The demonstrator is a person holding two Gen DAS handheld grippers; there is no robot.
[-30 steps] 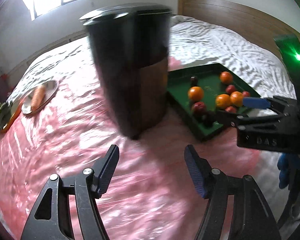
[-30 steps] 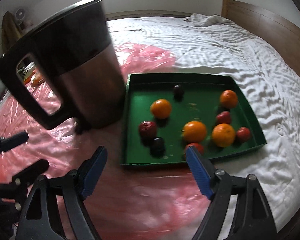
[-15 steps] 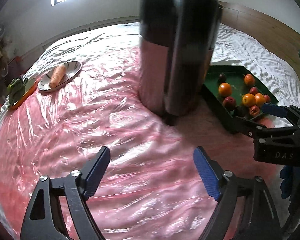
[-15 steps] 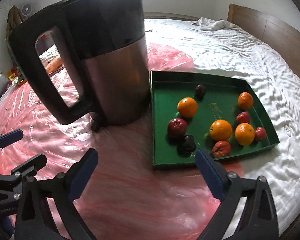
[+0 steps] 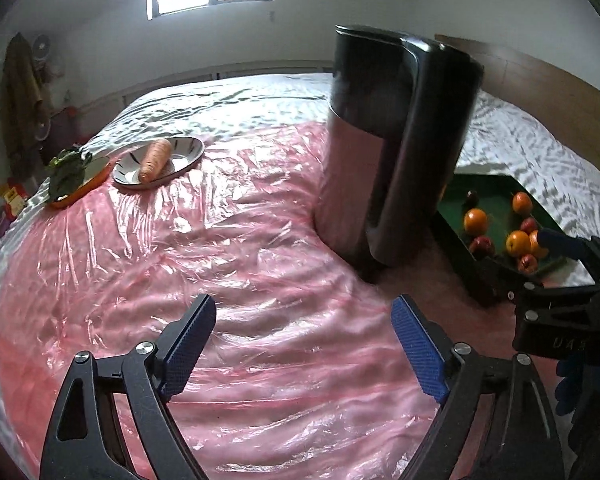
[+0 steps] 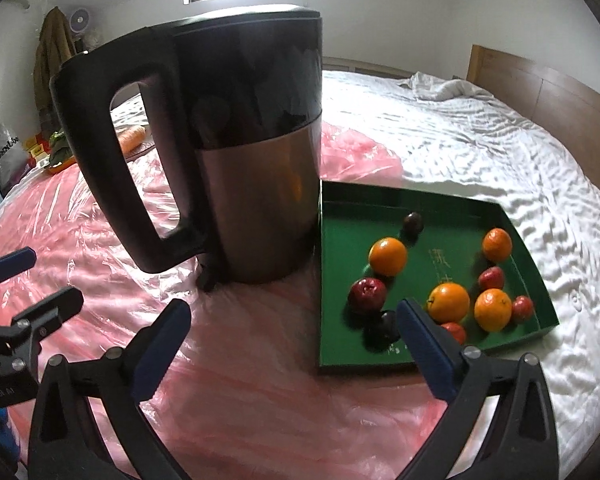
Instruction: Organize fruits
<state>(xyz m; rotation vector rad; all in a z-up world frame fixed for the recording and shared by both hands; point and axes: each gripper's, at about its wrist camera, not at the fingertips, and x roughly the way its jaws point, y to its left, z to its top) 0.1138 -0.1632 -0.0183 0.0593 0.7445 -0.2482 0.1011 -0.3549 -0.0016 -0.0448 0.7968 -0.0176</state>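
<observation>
Where the green tray [image 6: 536, 276] sits, oranges [image 6: 388, 256] and red fruits [image 6: 366, 293] lie scattered.

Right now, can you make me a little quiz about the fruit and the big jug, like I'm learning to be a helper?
1. True or false: the kettle stands upright beside the green tray.
2. How many oranges lie in the tray? A) two B) four C) six
3. Fill in: the carrot lies on a ____.

Key
1. True; it stands on the pink plastic sheet, at the tray's left side in the right wrist view.
2. B
3. Plate. Both the left gripper and right gripper are open and empty.
</observation>
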